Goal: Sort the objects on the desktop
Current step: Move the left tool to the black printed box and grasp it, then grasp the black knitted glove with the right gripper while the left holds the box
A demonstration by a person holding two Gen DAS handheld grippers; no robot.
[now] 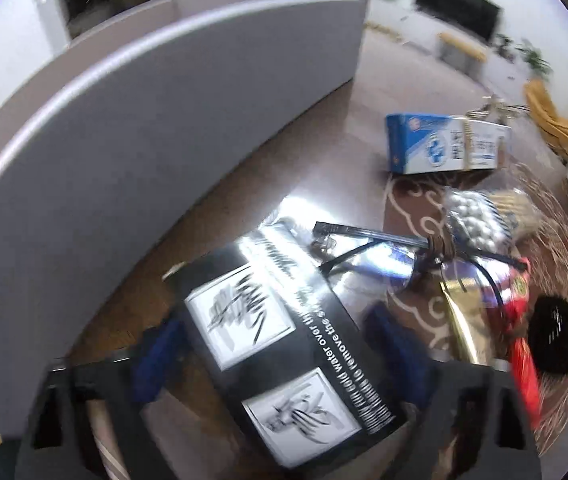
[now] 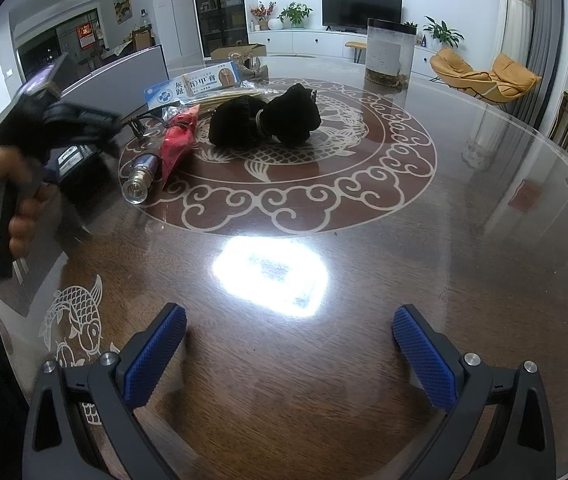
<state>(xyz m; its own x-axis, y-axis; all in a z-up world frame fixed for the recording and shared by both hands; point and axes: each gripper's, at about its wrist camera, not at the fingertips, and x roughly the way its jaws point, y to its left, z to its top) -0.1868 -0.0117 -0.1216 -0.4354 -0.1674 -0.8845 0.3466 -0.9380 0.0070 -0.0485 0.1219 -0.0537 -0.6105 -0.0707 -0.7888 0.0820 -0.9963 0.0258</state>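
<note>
The black packet [image 1: 284, 344] is straddled, seemingly gripped for sorting, by the left gripper [image 1: 272, 344]; the right gripper [image 2: 290, 344] is held wide, empty

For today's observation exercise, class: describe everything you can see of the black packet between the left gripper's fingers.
The black packet is flat and glossy, with white line drawings in two white-framed squares, a strip of white English print about cold water, and a shiny silver far end. It lies slanted on the brown table, between the blue fingers of the left gripper. Blur hides whether they press it.
</note>
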